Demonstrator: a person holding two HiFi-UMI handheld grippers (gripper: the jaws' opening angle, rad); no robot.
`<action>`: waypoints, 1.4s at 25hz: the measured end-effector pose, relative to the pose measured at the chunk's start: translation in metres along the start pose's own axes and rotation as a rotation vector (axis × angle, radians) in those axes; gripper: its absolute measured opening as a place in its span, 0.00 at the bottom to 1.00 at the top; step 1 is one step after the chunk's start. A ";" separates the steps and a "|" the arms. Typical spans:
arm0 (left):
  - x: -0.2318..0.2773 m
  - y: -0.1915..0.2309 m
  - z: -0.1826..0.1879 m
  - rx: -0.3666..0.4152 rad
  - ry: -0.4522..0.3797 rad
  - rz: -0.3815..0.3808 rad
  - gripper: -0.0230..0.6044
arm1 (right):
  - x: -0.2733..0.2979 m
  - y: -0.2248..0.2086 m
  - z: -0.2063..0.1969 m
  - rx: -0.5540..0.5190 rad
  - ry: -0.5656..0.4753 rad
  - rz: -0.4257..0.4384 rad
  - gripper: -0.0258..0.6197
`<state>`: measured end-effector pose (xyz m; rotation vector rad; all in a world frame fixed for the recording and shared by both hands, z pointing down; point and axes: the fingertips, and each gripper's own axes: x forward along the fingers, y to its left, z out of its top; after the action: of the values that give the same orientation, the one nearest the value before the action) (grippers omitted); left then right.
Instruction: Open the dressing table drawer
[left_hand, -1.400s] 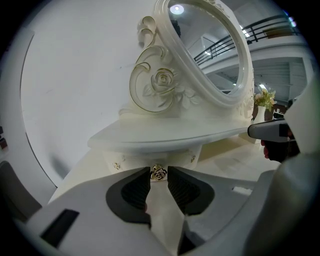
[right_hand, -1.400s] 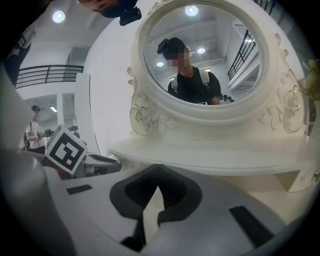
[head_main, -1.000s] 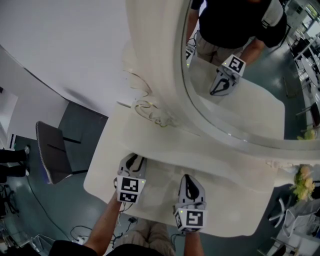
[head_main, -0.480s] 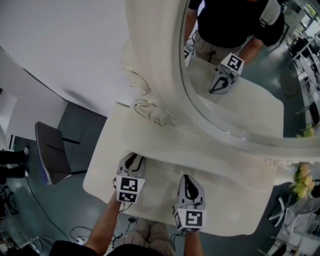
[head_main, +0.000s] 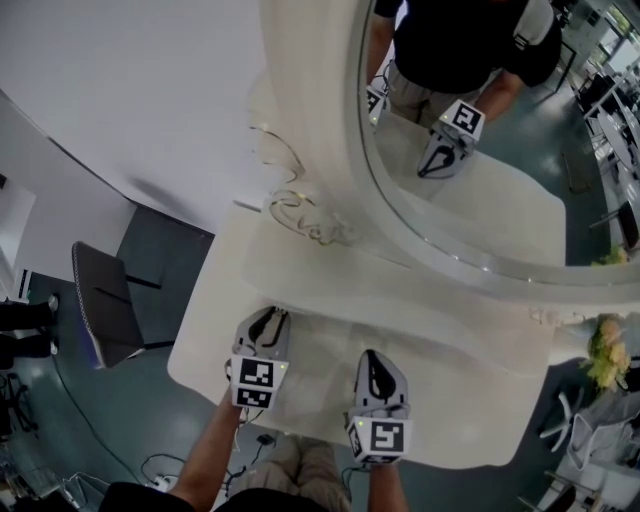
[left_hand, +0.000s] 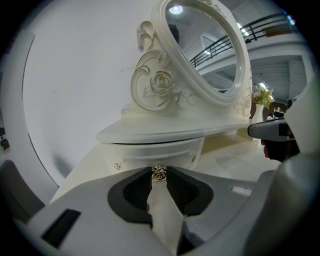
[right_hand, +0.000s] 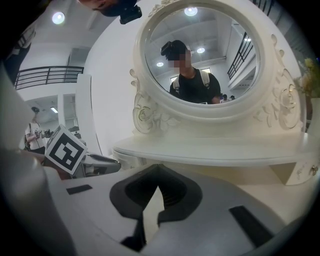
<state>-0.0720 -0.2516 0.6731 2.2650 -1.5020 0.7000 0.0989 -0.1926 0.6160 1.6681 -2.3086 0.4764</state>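
Observation:
The white dressing table carries a raised shelf, and a small drawer sits shut under it. My left gripper is at the drawer front, its two dark pads closed on the drawer's gold rose knob. In the head view the left gripper points at the shelf's left end. My right gripper is shut with nothing between its jaws. It hovers over the tabletop to the right of the left one, and shows in the head view as the right gripper.
A large oval mirror in a carved frame rises behind the shelf and reflects the person and the grippers. A dark chair stands left of the table, and flowers sit at its right end. Another small drawer is at the far right.

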 end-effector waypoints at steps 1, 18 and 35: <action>-0.001 0.000 -0.001 0.000 0.001 0.000 0.18 | -0.001 0.001 -0.001 0.001 0.000 0.000 0.04; -0.030 -0.005 -0.024 -0.004 0.011 -0.006 0.18 | -0.028 0.023 -0.011 -0.012 -0.009 -0.004 0.04; -0.049 -0.008 -0.040 0.000 0.016 -0.016 0.18 | -0.050 0.038 -0.014 -0.009 -0.030 -0.023 0.04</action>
<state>-0.0888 -0.1900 0.6783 2.2634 -1.4749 0.7112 0.0783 -0.1322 0.6046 1.7077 -2.3061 0.4382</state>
